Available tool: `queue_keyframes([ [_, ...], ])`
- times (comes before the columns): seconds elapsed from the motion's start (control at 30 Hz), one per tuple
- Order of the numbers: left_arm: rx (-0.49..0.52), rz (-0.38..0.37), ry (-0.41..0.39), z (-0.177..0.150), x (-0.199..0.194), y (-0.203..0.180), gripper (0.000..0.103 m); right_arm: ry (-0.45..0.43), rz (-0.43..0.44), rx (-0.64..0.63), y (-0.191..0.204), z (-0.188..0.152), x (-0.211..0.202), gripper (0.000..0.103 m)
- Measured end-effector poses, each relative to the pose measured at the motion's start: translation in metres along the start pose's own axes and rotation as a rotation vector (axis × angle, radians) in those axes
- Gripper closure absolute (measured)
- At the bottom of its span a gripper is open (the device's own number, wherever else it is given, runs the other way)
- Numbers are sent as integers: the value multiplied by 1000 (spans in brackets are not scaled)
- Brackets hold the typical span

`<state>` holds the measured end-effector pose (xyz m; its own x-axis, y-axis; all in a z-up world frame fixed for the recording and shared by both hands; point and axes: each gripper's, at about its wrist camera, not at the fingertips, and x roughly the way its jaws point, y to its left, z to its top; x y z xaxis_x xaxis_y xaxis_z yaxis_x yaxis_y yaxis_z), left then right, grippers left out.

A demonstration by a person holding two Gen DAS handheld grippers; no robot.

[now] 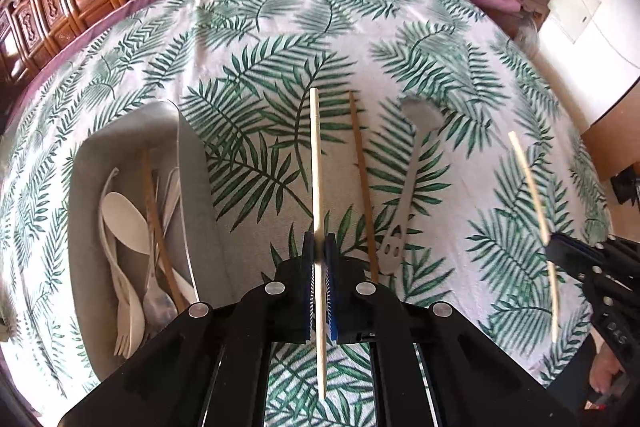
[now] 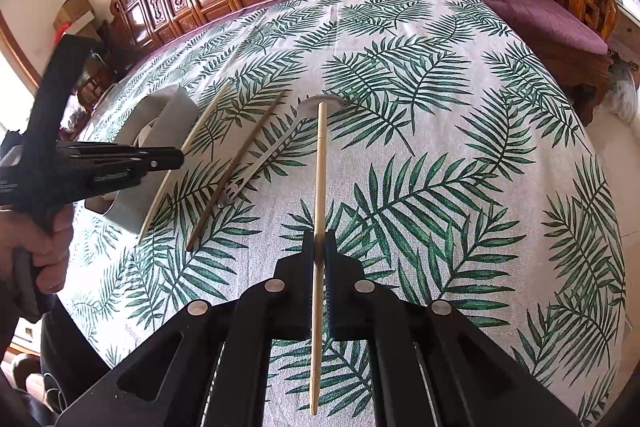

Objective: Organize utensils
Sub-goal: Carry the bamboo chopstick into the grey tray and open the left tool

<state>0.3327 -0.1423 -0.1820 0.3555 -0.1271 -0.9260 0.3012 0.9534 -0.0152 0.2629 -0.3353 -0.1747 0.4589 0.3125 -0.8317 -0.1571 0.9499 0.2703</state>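
Left tool (image 1: 320,247) is clamped on a pale chopstick (image 1: 316,155); the pads pinch it partway along, with the long end running out ahead over the bench (image 1: 260,39) and the short end going back under the tool body, where I lose part of it. Whether the far tip touches the cloth I can't tell from either view.

Right tool (image 2: 319,241) is clamped on the second pale chopstick (image 2: 321,163), same sort of grip. Its far tip overlaps the bowl of the grey spoon (image 2: 276,143) in my right view; touching or just above it, can't tell. In the left view that tool is cut off at the right edge and the stick looks bent from lens warp.

Lying on the cloth between the two held sticks: a brown chopstick (image 1: 362,183) and the grey spoon, close together, not clearly touching. The near end of the brown one disappears behind my left tool's linkage.

Grey tray (image 1: 80,195) sits on the bench to the left of the left tool. Inside: a white spoon (image 1: 124,217), a white fork (image 1: 126,323), a brown chopstick and some metal pieces, piled and overlapping, so count is unclear. Tray's near end is hidden by the tool; in the right view the left tool covers most of it.

My left hand (image 2: 48,247) is partly visible at the frame edge on the grip.
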Motion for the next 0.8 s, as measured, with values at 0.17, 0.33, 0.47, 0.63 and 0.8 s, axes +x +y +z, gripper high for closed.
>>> queue_keyframes([
  [0.17,4,-22,-42,-6,-23,-1,99,-4,1,-9,4,0,-2,97],
  [0.33,9,-31,-68,-12,-41,0,99,-9,9,-17,8,0,-4,97],
  [0.47,-1,-43,-85,-20,-55,6,99,-15,22,-25,14,1,-8,97],
  [0.63,-14,-38,-110,-27,-69,19,99,-27,40,-42,24,3,-14,97],
  [0.8,-38,-32,-126,-33,-80,37,99,-34,57,-77,42,4,-17,97],
])
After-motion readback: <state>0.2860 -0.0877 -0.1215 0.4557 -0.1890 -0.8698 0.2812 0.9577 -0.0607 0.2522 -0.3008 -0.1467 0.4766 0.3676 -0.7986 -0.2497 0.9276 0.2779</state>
